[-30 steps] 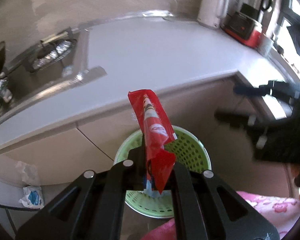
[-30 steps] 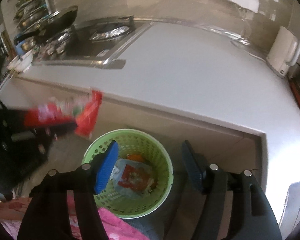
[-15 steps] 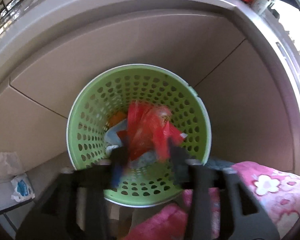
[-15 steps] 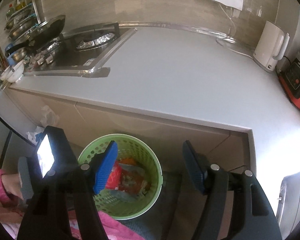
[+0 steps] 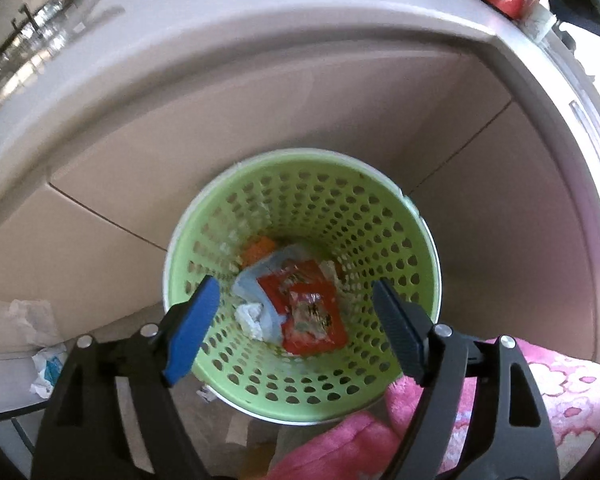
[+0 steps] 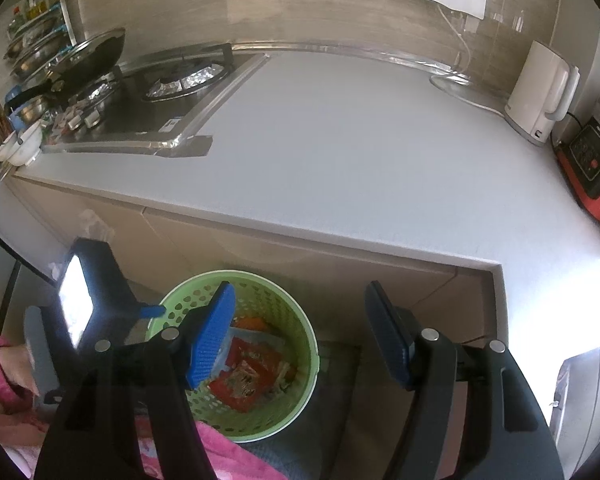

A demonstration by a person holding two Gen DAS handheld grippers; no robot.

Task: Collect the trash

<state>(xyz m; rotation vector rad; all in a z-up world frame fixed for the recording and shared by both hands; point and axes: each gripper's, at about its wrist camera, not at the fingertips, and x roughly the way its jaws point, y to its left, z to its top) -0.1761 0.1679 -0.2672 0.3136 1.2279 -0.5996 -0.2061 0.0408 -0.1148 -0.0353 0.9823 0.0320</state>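
A pale grey countertop (image 6: pixel 340 152) fills most of the right wrist view, with a gas hob (image 6: pixel 168 92) at its left end, one white electric kettle (image 6: pixel 542 92) at the far right and a red-and-black appliance (image 6: pixel 592 168) beside it. Beige cabinet fronts (image 5: pixel 228 136) run beneath the counter.

On the floor against those cabinets stands one round green perforated basket (image 5: pixel 364 216), seen from above in both views. Inside lies the trash: one red snack wrapper (image 5: pixel 312 312) on top, flat, its long axis running from the basket's far left wall towards the near right in the left wrist view; which end is its top cannot be told. Under it sits a pale blue packet (image 5: pixel 260 280), with a crumpled white tissue (image 5: pixel 252 316) at its near-left edge and an orange scrap (image 5: pixel 258 250) behind.

The left gripper (image 5: pixel 296 320) hangs directly above the basket with its two blue-padded fingers spread wide and empty; the wrapper lies below and between them, apart from both pads. The right gripper (image 6: pixel 300 336) is likewise spread wide and empty, over the basket's right rim, the wrapper (image 6: pixel 244 376) below and to the left of its midline.

Another tissue (image 5: pixel 46 364) lies on the floor at left.
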